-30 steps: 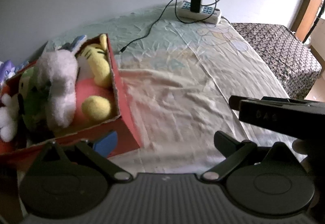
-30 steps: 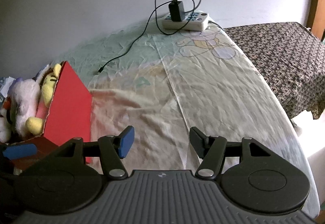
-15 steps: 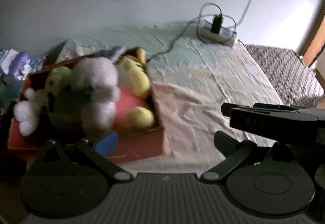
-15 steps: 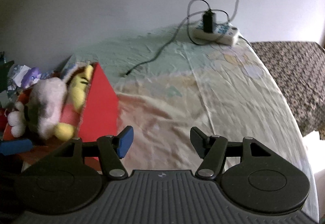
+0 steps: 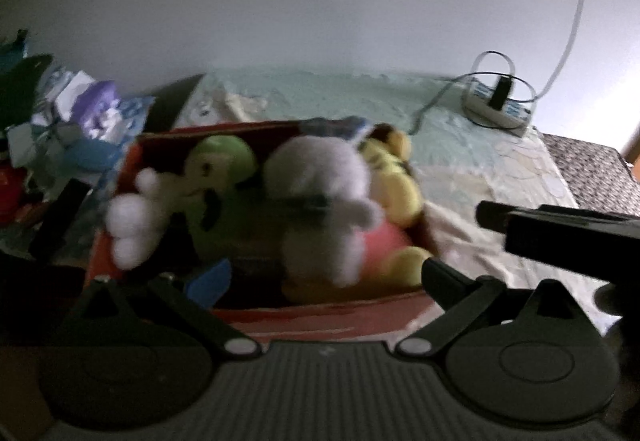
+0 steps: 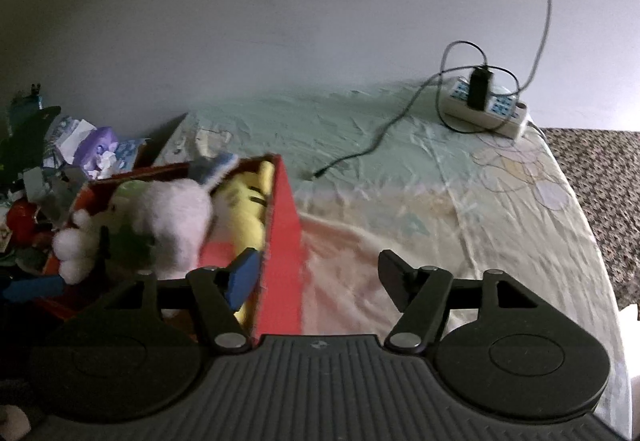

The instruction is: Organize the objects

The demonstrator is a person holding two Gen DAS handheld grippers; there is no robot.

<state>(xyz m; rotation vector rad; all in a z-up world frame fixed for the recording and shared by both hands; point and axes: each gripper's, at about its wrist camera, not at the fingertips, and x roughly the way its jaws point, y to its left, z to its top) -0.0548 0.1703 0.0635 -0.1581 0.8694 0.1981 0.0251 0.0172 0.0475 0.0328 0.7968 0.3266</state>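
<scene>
Plush toys in the red box are motion-blurred in the left wrist view; their kinds cannot be told. Clutter is cut off by the left edge.

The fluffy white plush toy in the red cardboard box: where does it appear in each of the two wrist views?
Left wrist view: the fluffy white plush toy sits just right of centre, between a green plush and a yellow plush.
Right wrist view: it is at the left, inside the red cardboard box.
Shared landmark: the white power strip at the upper right of both.
</scene>
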